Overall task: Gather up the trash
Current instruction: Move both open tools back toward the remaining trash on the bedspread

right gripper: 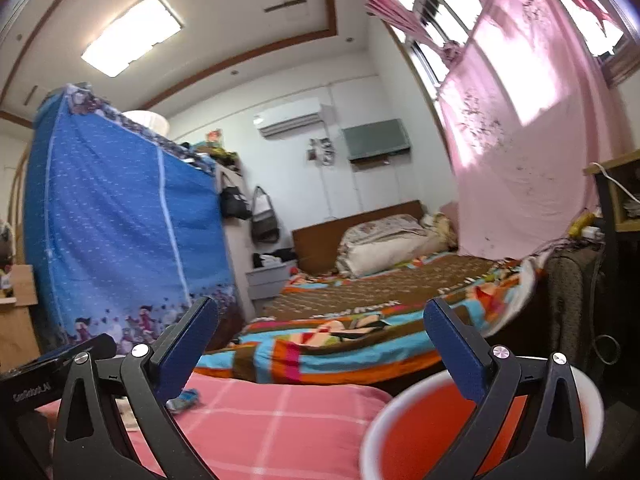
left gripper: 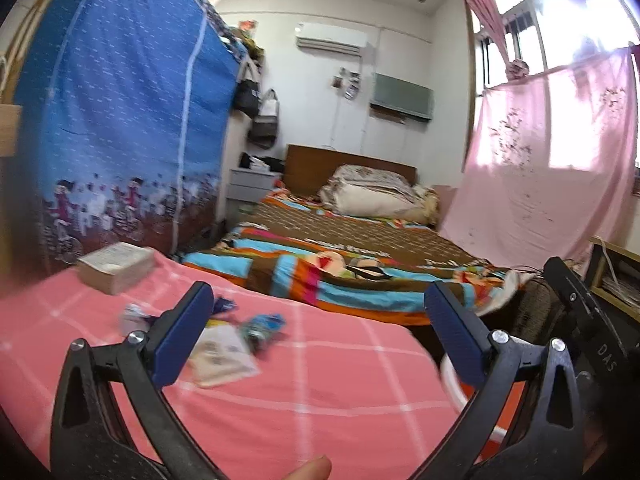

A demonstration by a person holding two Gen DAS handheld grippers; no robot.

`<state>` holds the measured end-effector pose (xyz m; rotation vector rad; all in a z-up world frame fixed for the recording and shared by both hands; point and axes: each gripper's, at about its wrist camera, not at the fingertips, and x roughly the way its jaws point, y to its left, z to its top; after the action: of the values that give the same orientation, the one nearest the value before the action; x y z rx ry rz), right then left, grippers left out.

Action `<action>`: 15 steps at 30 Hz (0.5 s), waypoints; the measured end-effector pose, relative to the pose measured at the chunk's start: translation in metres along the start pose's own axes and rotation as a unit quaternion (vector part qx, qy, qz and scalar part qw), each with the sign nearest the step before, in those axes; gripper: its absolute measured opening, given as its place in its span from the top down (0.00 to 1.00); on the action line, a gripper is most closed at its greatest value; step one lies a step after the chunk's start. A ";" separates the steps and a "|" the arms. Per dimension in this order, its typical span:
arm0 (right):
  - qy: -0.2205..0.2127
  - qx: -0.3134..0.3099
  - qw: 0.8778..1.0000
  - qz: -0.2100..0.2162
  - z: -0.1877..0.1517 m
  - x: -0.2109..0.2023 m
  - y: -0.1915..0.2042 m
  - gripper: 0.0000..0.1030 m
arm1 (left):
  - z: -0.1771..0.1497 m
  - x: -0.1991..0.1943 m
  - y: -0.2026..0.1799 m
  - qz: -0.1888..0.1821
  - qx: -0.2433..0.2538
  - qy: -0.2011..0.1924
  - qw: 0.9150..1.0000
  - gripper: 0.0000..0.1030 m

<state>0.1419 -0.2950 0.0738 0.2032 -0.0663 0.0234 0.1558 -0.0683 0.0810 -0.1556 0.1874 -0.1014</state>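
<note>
Both the left gripper (left gripper: 318, 332) and right gripper (right gripper: 320, 344) stand spread and empty; wrappers (left gripper: 260, 326) remain on the pink cloth (left gripper: 320, 380), outside the red bin (right gripper: 420, 436).

Blue fabric wardrobe (left gripper: 120, 120) beside a striped bed (left gripper: 340, 248); a blurred box, perhaps tissues (left gripper: 116, 266).

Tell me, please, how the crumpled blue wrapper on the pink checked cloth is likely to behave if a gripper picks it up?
The blue wrapper looks thin and crumpled, so it is probably very light and floppy. It may crush flat between the pads rather than resist. Lying loose on the pink cloth, it could slide if nudged.
</note>
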 end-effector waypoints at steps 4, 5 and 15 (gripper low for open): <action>-0.008 -0.010 1.000 0.025 -0.006 0.006 0.023 0.00 | 0.001 -0.008 0.021 0.026 0.000 -0.015 1.000 0.00; -0.009 -0.014 0.999 0.035 -0.008 0.008 0.030 0.00 | 0.002 -0.009 0.026 0.032 0.002 -0.018 0.999 0.00; 0.018 -0.044 0.996 0.077 -0.029 0.032 0.078 0.00 | -0.001 -0.020 0.085 0.087 0.021 -0.021 0.996 0.00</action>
<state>0.1731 -0.2125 0.0631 0.1100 -0.0465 0.1773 0.1437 0.0173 0.0697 -0.0982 0.1559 0.0706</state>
